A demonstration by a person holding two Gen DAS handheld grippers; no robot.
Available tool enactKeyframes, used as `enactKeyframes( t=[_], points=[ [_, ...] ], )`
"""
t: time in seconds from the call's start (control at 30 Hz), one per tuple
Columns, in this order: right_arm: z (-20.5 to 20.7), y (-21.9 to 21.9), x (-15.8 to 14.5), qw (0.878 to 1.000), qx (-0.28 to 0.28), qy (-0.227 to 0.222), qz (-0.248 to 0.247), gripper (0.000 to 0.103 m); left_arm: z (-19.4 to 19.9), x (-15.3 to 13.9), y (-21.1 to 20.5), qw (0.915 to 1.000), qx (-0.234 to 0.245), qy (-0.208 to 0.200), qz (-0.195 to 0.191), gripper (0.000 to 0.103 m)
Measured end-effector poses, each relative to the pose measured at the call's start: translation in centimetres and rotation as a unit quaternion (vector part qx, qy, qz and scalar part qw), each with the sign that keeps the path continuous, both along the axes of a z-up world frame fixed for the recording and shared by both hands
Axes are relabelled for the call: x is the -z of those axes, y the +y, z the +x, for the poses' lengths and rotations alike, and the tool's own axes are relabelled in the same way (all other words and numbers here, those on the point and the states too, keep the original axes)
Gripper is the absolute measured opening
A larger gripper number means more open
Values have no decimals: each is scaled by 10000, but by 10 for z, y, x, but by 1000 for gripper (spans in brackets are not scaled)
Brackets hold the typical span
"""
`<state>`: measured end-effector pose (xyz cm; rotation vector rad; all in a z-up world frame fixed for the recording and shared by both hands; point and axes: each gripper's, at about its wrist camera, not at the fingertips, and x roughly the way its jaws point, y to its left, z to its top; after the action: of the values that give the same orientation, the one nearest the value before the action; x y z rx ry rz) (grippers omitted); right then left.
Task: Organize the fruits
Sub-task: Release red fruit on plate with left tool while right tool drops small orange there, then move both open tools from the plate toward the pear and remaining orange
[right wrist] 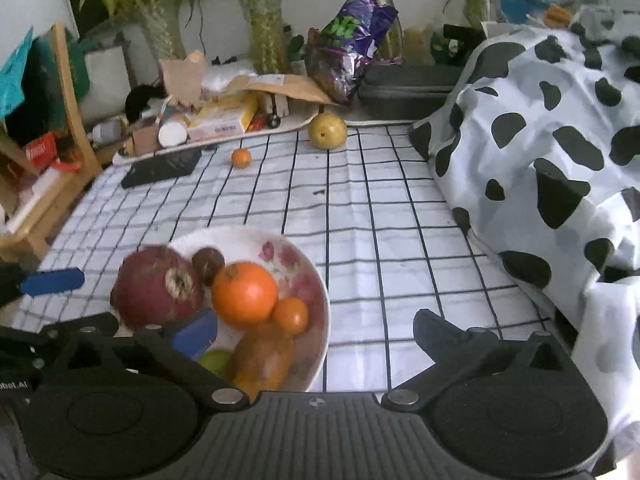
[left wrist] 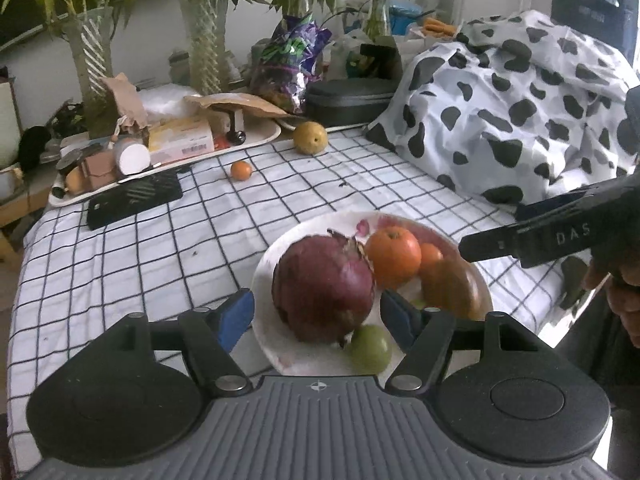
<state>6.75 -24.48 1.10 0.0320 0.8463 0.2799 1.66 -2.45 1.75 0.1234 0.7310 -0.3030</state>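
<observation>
**Claws wide at the plate, two fruits still far off**

Your left claw (left wrist: 316,316) is spread wide, its blue pads either side of the dragon fruit (left wrist: 324,284) without touching it, and it holds nothing. That fruit sits on the plate (left wrist: 268,344) with its long axis running roughly away from you, tufted end at the far side. A green fruit (left wrist: 370,347) lies just under it at the near rim; a big orange (left wrist: 393,255), a small orange (left wrist: 430,256) and a brown fruit (left wrist: 452,286) crowd the right half.

Your right claw (right wrist: 316,336) is also wide open and empty. Its left pad hangs over the near part of the plate beside the big orange, its right finger over bare checked cloth (right wrist: 380,220).

What the next move likely turns on: the loose fruits lie straight ahead of both claws, well apart from the plate, near the far edge of the worktop. The tangerine (right wrist: 241,157) is left of the pear (right wrist: 327,130), and the pear rests against a cluttered tray (right wrist: 296,124). Neither claw looks clearly nearer; the right one seems to have the more open lane.

Writing: "DAS" shows on the right claw's body in the left view, and "bot.AI" on the other unit at the right view's left edge. The purple snack bag (right wrist: 356,40) has green lettering too blurred to read.
</observation>
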Motion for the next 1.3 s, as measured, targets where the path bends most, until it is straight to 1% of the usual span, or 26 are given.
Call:
enactKeyframes(
  t=[0.13,0.27,0.33,0.53,0.63,0.7,0.83,0.87,0.9,0.97,1.03,1.1,1.2,1.3],
  points=[
    [-13,8,1,9996,-51,-73,-262,103,-8,3,-2,9994,-196,55,273,69],
    [-22,18,4,9975,-157,-165,-668,103,-15,3,-2,9993,-242,100,284,69],
    [-25,23,5,9964,-263,-196,-786,103,-17,3,-3,9991,-249,101,328,69],
    [-30,30,8,9939,-403,-248,-996,103,-19,4,-6,9986,-291,86,432,69],
    [-30,30,8,9940,-387,-234,-992,103,-18,5,-6,9983,-345,105,456,69],
    [-29,29,8,9943,-356,-220,-977,103,-17,6,-7,9981,-363,143,475,71],
    [-27,26,9,9948,-277,-174,-961,103,-16,8,-8,9978,-386,174,507,73],
    [-27,26,9,9949,-264,-165,-955,103,-15,9,-7,9978,-400,188,490,77],
    [-26,25,9,9950,-254,-161,-951,103,-14,10,-7,9979,-413,204,460,89],
    [-26,25,10,9951,-243,-157,-944,103,-13,11,-5,9982,-429,209,357,96],
    [-26,25,10,9951,-239,-158,-946,103,-13,12,-3,9984,-455,215,268,97],
    [-25,25,10,9951,-225,-156,-947,103,-14,12,-4,9988,-424,95,244,103],
    [-24,23,10,9954,-171,-132,-933,103,-14,10,-6,9990,-362,53,250,103],
    [-23,21,10,9958,-121,-124,-902,103,-13,9,-9,9986,-315,52,427,103]
  ],
)
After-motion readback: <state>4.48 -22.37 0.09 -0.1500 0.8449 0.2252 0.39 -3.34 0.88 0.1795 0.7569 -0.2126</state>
